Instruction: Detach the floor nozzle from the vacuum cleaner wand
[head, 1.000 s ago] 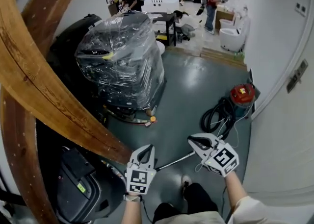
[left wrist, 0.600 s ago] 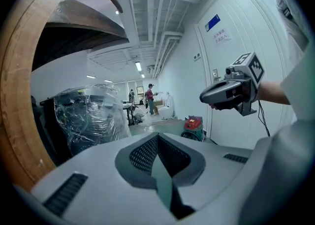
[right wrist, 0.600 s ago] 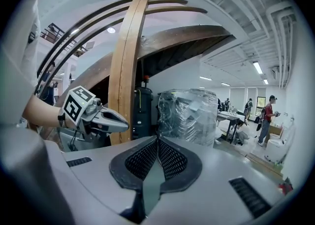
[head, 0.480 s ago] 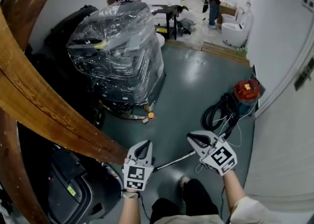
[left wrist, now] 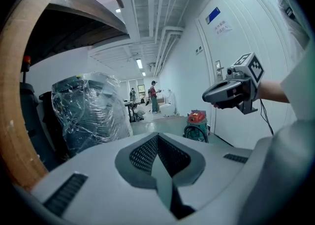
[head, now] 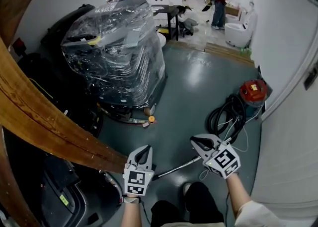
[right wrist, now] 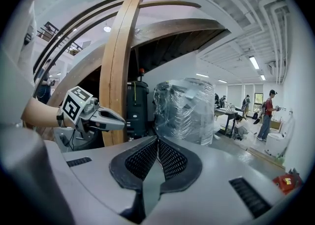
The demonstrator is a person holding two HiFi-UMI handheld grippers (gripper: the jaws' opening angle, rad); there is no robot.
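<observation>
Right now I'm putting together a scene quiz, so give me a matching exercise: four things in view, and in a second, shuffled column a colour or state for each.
Things:
1. vacuum cleaner
2. hose
3. large load
4. left gripper

Colour or state:
A. shut, nothing between its jaws
B. red top, standing by the wall
C. wrapped in clear plastic
D. black, coiled on the floor

Pairs: 1-B, 2-D, 3-C, 4-A

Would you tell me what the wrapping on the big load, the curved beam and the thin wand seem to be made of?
Wrapping: clear plastic film, glossy; it wrinkles and glints.
Curved beam: wood, varnished brown, visible grain.
Wand: probably metal, a thin pale shiny tube, too small to be sure.
</observation>
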